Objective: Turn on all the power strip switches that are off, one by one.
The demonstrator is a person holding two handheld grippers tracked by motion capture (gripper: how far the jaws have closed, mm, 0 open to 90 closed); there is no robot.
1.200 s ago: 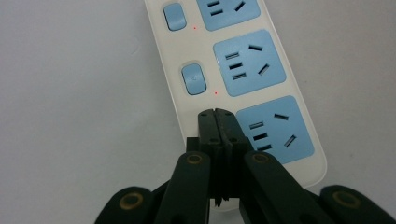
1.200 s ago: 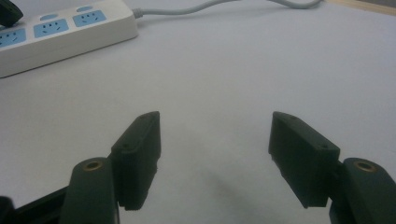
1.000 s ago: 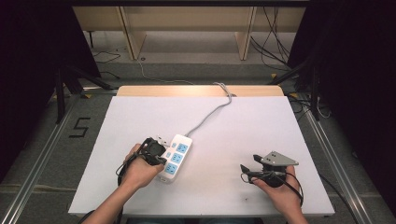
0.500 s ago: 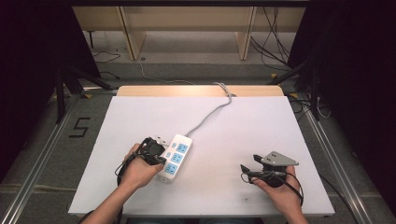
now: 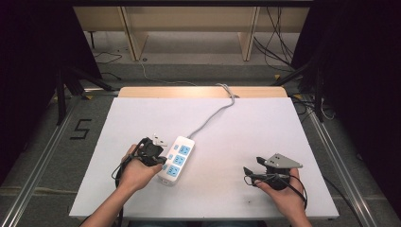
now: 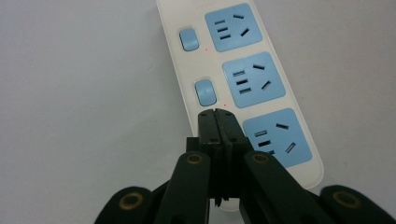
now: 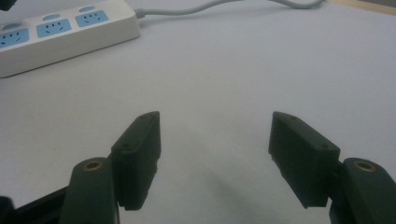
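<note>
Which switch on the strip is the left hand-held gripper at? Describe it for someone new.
On the white table lies a white power strip with three blue sockets. Beside each socket sits a blue switch. The shut left hand-held gripper covers the last one, just past the middle switch.

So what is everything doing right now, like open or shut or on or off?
Left gripper: jaws shut, tips over the power strip's nearest switch, nothing held.
Right gripper: jaws open, nothing between them, over bare table.
Power strip: lying flat on the table, all three sockets free of plugs.
Cable: attached, trailing off the far edge.
</note>
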